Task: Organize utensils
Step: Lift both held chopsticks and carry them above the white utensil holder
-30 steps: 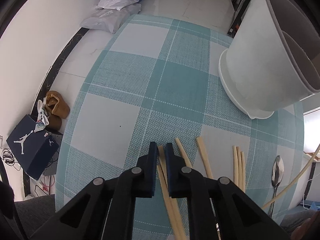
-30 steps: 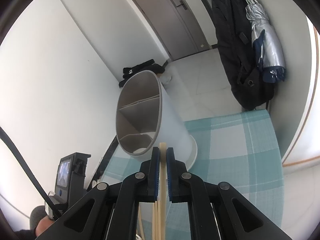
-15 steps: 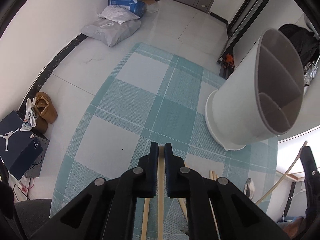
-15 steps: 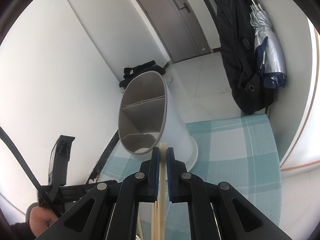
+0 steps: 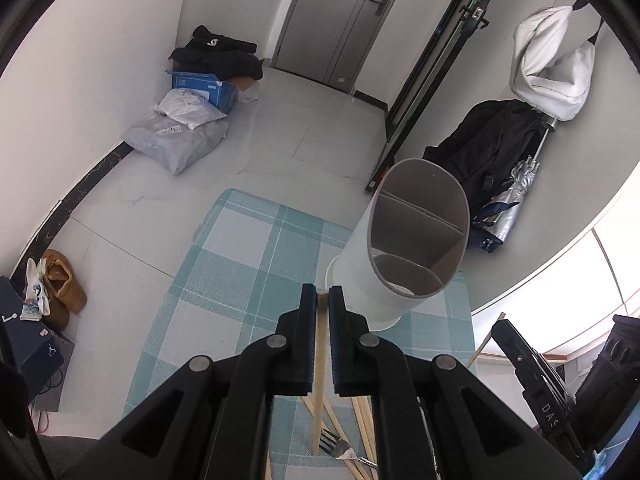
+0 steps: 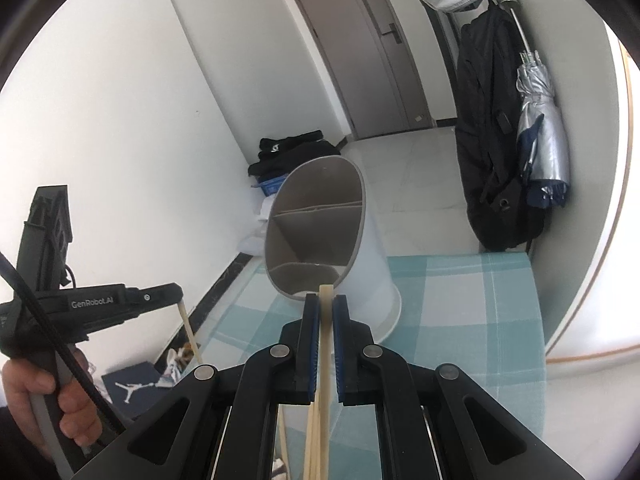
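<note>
Mid-delivery: left hand-held gripper [image 5: 322, 300] and right hand-held gripper [image 6: 326, 304] each pinching chopsticks [image 6: 325, 344], raised near the utensil holder [image 6: 320, 236] on the counter [image 6: 460, 300]; next, probably tipping ends into a compartment.

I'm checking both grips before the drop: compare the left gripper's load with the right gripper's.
The left gripper is shut on one chopstick; the right gripper appears to pinch a pair. The left's chopstick ends level with the fingertips; the right's pokes past them. Both aim toward the holder.

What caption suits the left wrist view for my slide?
Left gripper holds a chopstick near the divided white utensil holder on a checked tablecloth.
</note>
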Tool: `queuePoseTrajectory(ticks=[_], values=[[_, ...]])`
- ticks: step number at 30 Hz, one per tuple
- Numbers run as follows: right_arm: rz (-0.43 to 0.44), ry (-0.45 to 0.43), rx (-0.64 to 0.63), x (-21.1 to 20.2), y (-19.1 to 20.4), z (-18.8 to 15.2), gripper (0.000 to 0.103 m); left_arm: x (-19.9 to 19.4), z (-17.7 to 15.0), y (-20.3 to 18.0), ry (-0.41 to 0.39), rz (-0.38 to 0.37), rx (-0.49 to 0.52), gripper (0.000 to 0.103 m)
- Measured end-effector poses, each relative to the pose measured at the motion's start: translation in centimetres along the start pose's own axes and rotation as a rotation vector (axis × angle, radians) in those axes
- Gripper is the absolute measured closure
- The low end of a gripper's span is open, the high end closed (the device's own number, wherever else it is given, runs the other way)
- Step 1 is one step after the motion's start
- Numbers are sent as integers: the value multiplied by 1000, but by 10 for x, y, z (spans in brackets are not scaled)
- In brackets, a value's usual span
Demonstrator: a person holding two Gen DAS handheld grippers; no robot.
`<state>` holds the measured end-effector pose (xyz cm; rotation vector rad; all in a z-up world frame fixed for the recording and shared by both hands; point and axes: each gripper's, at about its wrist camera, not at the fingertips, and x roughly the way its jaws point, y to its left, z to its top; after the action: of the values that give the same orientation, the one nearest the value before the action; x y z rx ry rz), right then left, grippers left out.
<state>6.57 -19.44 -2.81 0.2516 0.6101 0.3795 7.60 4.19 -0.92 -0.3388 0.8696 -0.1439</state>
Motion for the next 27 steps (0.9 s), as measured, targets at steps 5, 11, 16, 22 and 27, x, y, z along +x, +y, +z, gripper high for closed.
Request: queuePoseTrajectory(ticks=[5,11,16,22,27], values=[[-31,-58,-31,-24,9,-2,97,-12,-1,4,-4,-56,6,100],[-64,-76,-51,-37,19,-12,97,-33,-6,0,-21,-100,32,100],[-67,-88,-45,-44,22,-14,97,-48,-6,-8,-36,-133,66,100],[-63,-120,-63,-59,30,-9,97,-60,2,-19,-45,-152,77,101],[-51,-158,-64,-72,31,8,97,-73,18,-32,-71,-184,89,101]])
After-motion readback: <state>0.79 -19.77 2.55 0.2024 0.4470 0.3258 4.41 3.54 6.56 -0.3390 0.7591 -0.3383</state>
